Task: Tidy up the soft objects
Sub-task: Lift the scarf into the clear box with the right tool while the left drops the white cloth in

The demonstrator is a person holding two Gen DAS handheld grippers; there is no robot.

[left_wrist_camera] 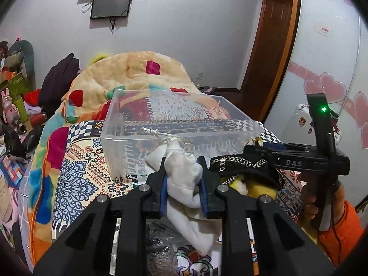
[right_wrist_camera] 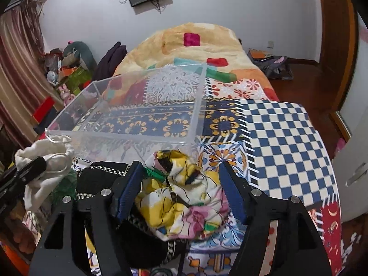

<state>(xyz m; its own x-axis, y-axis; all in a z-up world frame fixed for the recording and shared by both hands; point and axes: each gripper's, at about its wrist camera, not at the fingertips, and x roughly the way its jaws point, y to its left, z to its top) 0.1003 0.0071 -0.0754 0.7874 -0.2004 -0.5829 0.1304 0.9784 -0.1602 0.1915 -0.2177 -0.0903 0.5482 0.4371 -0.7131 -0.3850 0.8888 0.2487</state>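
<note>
My left gripper (left_wrist_camera: 182,179) is shut on a white drawstring pouch (left_wrist_camera: 184,174), held just in front of a clear plastic box (left_wrist_camera: 128,135) on the patterned bedspread. The pouch also shows at the left of the right wrist view (right_wrist_camera: 46,161). My right gripper (right_wrist_camera: 181,191) is open, its blue pads on either side of a crumpled floral cloth (right_wrist_camera: 184,197), yellow, pink and white. A black item with chain trim (right_wrist_camera: 103,174) lies just left of the cloth; it also shows in the left wrist view (left_wrist_camera: 241,164), over something yellow.
The box (right_wrist_camera: 147,105) stands empty on the bed. A folded orange patchwork blanket (right_wrist_camera: 195,43) lies behind it. Clutter of toys and boxes (left_wrist_camera: 13,96) fills the left side. A wooden door (left_wrist_camera: 271,46) and a bag on the floor (right_wrist_camera: 273,64) are at the right.
</note>
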